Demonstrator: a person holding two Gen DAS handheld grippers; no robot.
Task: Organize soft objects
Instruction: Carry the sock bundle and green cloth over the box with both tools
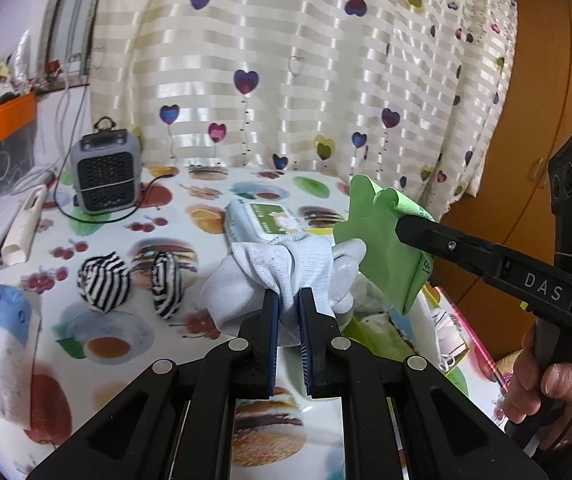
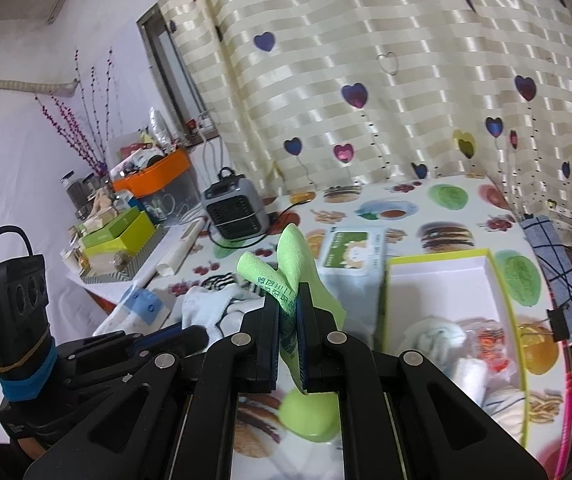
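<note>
Left gripper [image 1: 288, 294]: clamped on a white sock [image 1: 282, 264], held above the table [image 1: 214, 184].
Right gripper [image 2: 288, 292]: clamped on a green cloth [image 2: 286, 256], held in the air just beside the sock; a hand [image 1: 546, 380] grips its handle.
Box [image 2: 498, 276], lime-rimmed, white inside: on the table at right, soft items [image 2: 438, 340] in its near end.
Striped balls, two: [image 1: 102, 280] and [image 1: 166, 284], side by side on the tablecloth, left of the sock.
Wipes pack [image 2: 350, 256]: left of the box.
Heater [image 1: 104, 172]: far end, by the curtain [image 1: 286, 60].
</note>
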